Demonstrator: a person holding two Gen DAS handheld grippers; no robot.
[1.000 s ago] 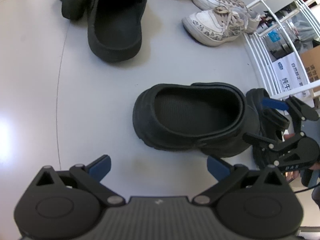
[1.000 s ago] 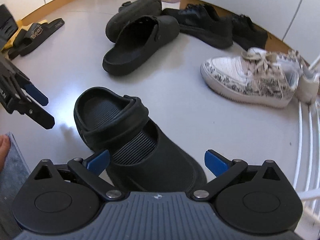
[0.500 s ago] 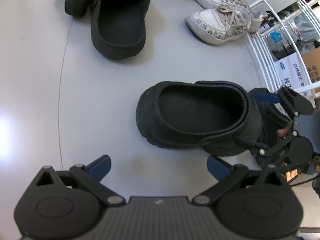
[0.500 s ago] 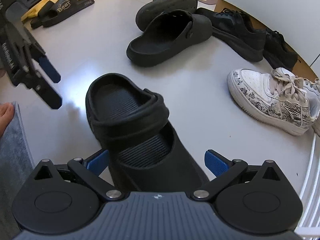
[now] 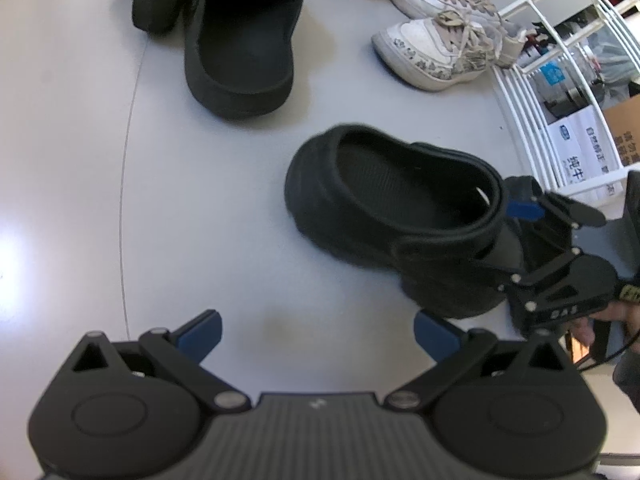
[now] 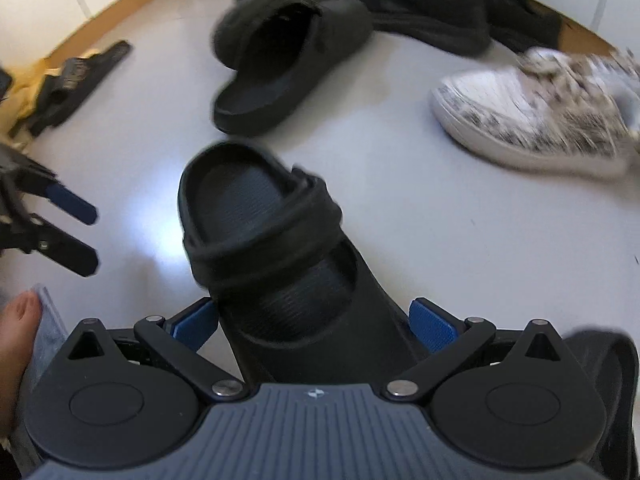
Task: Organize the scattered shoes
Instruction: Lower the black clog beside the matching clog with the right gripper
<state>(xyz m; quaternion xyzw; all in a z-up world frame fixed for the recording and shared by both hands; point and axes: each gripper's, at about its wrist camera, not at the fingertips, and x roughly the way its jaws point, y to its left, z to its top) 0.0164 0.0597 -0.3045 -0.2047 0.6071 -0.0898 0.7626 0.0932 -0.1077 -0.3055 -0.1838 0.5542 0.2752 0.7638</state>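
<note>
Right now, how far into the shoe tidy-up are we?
Early. Nothing is clearly sorted yet: the white sneakers and the other black clog lie loose on the floor. In hand: the right gripper straddles the strapped black clog, jaws open. The left gripper is open, empty.

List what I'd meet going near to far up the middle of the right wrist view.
Right gripper → black strapped clog between its fingers → open-back black clog → dark lace-up shoes along the far wall.
</note>
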